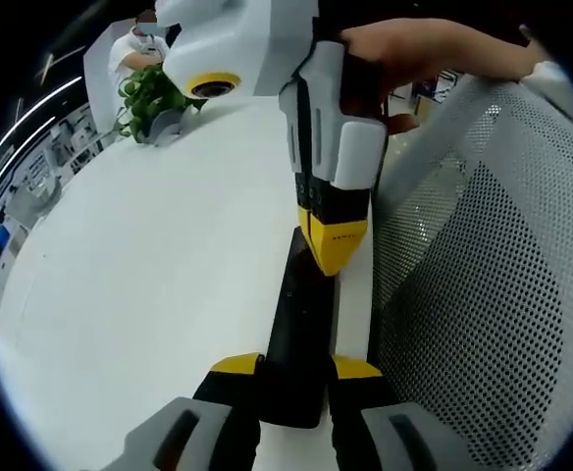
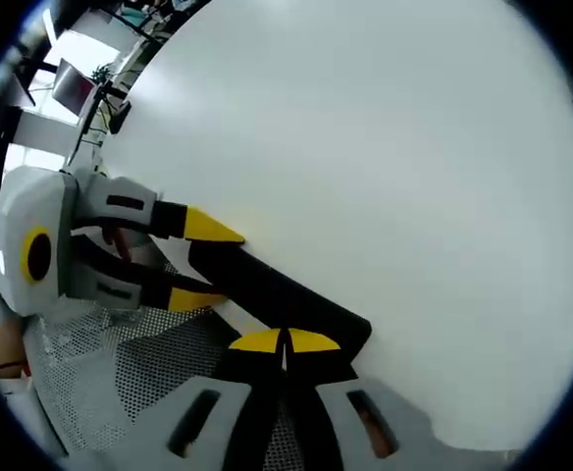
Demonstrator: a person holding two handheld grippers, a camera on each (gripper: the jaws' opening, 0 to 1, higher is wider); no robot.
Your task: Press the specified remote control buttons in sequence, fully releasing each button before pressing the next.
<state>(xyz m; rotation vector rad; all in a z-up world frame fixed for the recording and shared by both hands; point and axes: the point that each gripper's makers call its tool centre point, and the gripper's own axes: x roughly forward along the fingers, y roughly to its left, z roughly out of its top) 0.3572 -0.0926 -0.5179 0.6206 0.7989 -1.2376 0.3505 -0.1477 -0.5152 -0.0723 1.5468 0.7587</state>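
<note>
No legible txt or labels

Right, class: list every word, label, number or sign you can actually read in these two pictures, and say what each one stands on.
No text can be read in either view.
Small dark marking on the right gripper's yellow tip, left gripper view: too small and blurred to read.
The black remote control, held at one end between the left gripper's jaws: no legible button labels or brand.
White table: no print seen.

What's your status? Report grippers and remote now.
Left gripper clamped on remote. Right gripper shut, tips on remote's top. Mesh chair back close beside. Nothing blocking.
</note>
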